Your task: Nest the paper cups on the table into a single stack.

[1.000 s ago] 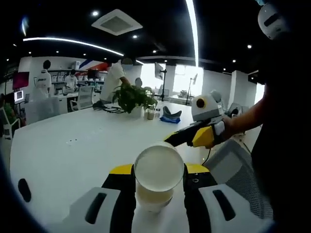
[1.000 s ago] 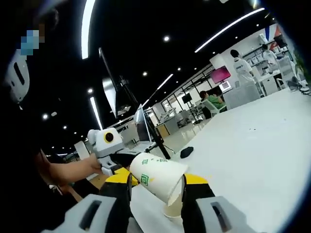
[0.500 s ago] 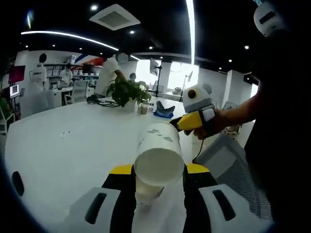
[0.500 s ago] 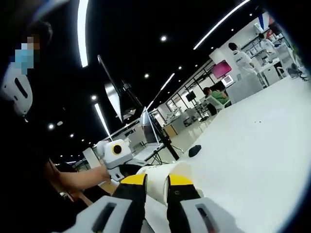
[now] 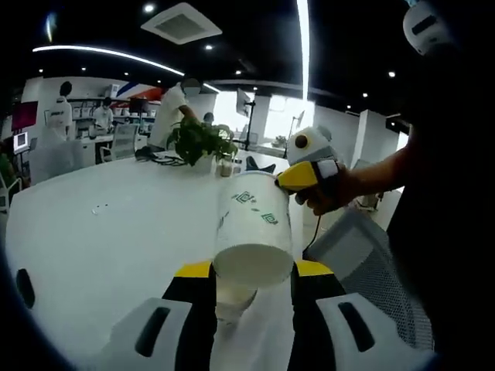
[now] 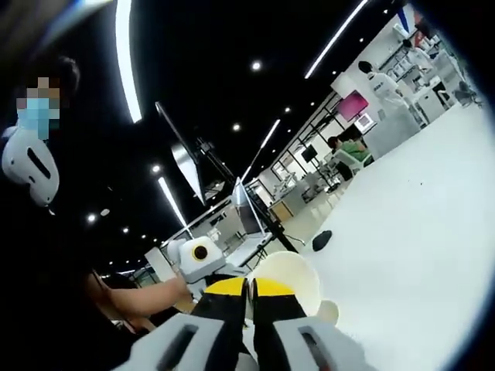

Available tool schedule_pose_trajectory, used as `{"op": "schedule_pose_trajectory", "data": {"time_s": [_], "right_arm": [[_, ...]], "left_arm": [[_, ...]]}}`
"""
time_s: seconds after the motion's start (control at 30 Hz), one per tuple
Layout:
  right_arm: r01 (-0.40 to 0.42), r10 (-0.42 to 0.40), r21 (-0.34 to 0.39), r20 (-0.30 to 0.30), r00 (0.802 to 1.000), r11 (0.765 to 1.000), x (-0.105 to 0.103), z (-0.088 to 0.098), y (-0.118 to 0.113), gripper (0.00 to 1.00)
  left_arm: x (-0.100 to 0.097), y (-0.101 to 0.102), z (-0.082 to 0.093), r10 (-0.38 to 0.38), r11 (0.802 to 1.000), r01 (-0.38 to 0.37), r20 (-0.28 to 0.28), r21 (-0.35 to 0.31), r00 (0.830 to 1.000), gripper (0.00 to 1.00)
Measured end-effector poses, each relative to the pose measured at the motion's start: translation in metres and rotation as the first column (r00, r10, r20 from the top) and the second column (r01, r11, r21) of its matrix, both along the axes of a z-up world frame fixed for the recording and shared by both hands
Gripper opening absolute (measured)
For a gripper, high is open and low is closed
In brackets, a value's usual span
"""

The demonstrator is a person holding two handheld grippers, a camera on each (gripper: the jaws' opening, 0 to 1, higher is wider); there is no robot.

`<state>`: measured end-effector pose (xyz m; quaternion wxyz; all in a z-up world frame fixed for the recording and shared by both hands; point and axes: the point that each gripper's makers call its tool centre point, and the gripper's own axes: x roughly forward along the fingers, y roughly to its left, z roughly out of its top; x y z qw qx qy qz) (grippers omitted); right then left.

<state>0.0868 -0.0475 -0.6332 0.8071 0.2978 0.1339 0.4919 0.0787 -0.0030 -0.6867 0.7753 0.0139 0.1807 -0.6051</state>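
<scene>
We clamp the lower cup [image 5: 236, 297] in our left gripper [image 5: 254, 287] while our right gripper [image 5: 303, 175], pinched on the upper cup [image 5: 255, 224], holds it directly above, axes aligned.

Lower cup [image 5: 234, 297] mostly behind upper cup [image 5: 254, 232]

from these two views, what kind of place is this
Probably an open-plan office or lab. There is a big white table with a potted plant on it, desks with screens further back, people standing at workstations, and strip lights on a dark ceiling.
</scene>
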Motion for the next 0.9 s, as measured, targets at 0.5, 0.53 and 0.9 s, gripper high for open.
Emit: {"op": "schedule_pose_trajectory", "data": {"time_s": [0.5,0.53,0.9], "right_arm": [[-0.032,0.032,0.014,-0.019,0.999,0.999,-0.0035,-0.0015,-0.0011,0.0],[-0.03,0.03,0.011,-0.018,0.999,0.999,-0.0035,-0.0014,-0.0012,0.0],[-0.023,0.023,-0.021,-0.008,1.0,1.0,-0.0014,-0.001,-0.0046,0.0]], "left_arm": [[0.0023,-0.0022,-0.0055,0.019,1.0,-0.02,0.026,0.018,0.999,0.33],[0.0025,-0.0027,-0.0055,0.02,1.0,-0.021,0.029,0.018,0.999,0.34],[0.0074,-0.0013,-0.0029,0.059,0.998,-0.061,0.073,0.018,0.996,0.52]]}}
